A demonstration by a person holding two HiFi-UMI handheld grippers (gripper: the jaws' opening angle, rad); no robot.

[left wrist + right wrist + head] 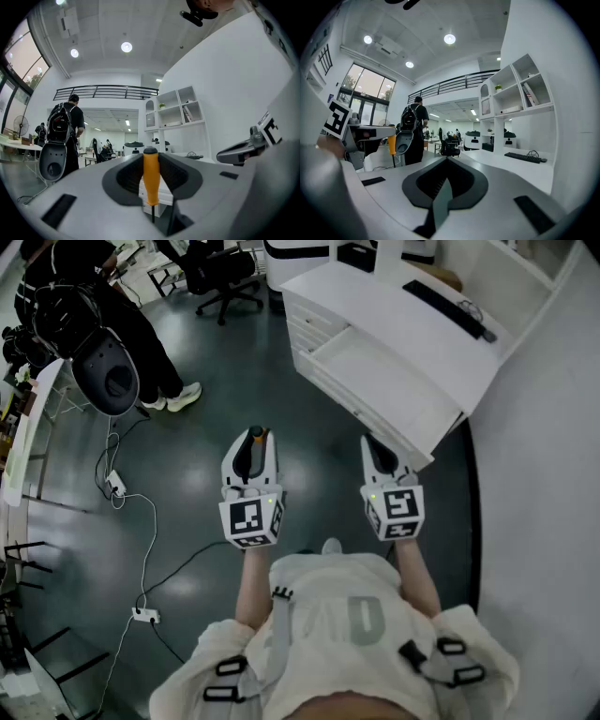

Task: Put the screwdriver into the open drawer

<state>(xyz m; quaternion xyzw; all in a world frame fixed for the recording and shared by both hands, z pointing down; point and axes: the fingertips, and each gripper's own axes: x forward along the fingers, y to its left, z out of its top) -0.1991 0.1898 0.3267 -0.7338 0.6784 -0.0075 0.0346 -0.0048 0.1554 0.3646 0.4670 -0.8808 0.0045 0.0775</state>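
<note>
Orange-handled screwdriver (pixel 150 178) stands upright, pinched inside the left claw (pixel 150 157).

Mostly hidden between the jaws of the left gripper (pixel 251 448) in the head view: the screwdriver (pixel 260 435), only its orange end showing. Cropped at the top-left edge: a standing person (pixel 131 329). Too small to tell: contents of the shelves (pixel 176 124).

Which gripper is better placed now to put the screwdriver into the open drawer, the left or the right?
Left. The left gripper holds the screwdriver between its jaws. The right gripper is nearer the open drawer, but it is shut and empty.
</note>
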